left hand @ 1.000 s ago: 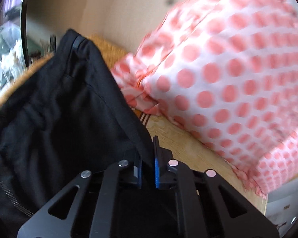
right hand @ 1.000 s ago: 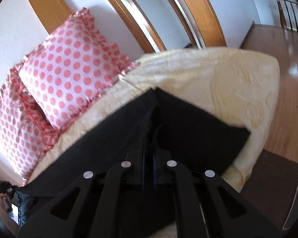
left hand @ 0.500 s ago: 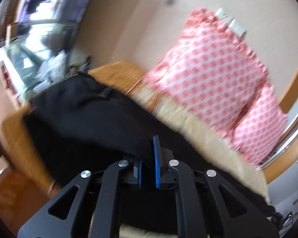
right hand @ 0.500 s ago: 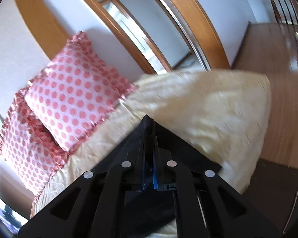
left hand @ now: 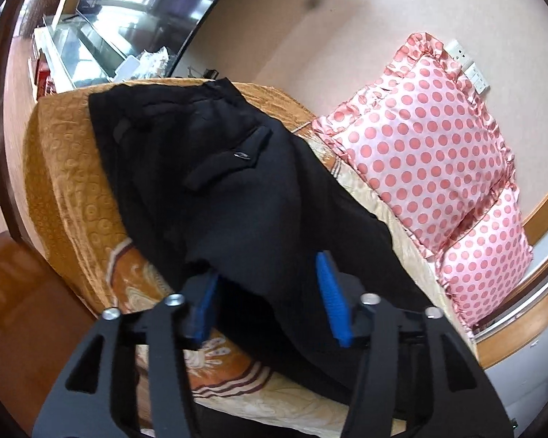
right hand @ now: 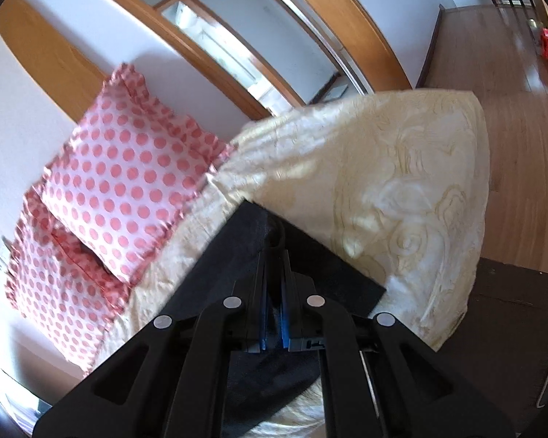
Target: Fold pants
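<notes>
A bed [left hand: 69, 197] under a gold bedspread carries the work. Your left gripper [left hand: 270, 301] stands with jaws apart over the black pants [left hand: 237, 189], which stretch ahead of it. Your right gripper [right hand: 273, 292] is clamped on a pants edge. Polka-dot pillows [right hand: 128, 182] lie ahead-left of it.

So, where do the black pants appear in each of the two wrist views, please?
Left wrist view: the black pants run from upper left to lower right across the bed, between the open fingers of the left gripper.
Right wrist view: the pants fill the lower centre, clamped in the right gripper.
Shared landmark: the polka-dot pillow.
</notes>
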A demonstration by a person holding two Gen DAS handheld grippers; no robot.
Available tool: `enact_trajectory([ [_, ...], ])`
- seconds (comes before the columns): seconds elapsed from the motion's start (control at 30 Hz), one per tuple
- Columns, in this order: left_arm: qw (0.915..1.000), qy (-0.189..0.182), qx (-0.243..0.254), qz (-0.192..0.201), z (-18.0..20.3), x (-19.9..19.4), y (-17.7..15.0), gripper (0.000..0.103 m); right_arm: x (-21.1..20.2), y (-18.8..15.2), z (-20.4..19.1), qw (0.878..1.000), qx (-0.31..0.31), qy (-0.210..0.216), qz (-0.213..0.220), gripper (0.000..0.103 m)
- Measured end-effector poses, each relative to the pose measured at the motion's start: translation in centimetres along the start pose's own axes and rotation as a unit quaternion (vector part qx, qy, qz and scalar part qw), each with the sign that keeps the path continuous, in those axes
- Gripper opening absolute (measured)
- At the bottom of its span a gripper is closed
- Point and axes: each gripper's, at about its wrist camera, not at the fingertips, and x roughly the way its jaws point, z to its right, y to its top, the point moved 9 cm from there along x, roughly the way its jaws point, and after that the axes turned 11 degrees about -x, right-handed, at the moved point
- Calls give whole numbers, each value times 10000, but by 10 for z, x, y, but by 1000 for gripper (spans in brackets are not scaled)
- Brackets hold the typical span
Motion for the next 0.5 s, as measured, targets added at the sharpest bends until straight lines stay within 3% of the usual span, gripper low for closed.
enact_trajectory([
  [0.07,10000,17,48,12,1,0,-1,59,-5,5,-1,9999,-33,-55,126,5],
  [0.23,10000,-27,9,-26,1,2,-1,63,1,-8,16,9992,167,-345,-74,5],
  [0.5,9997,25,-234,94,-8,2,14,58,-2,-11,13,9980,-233,-587,-67,5],
])
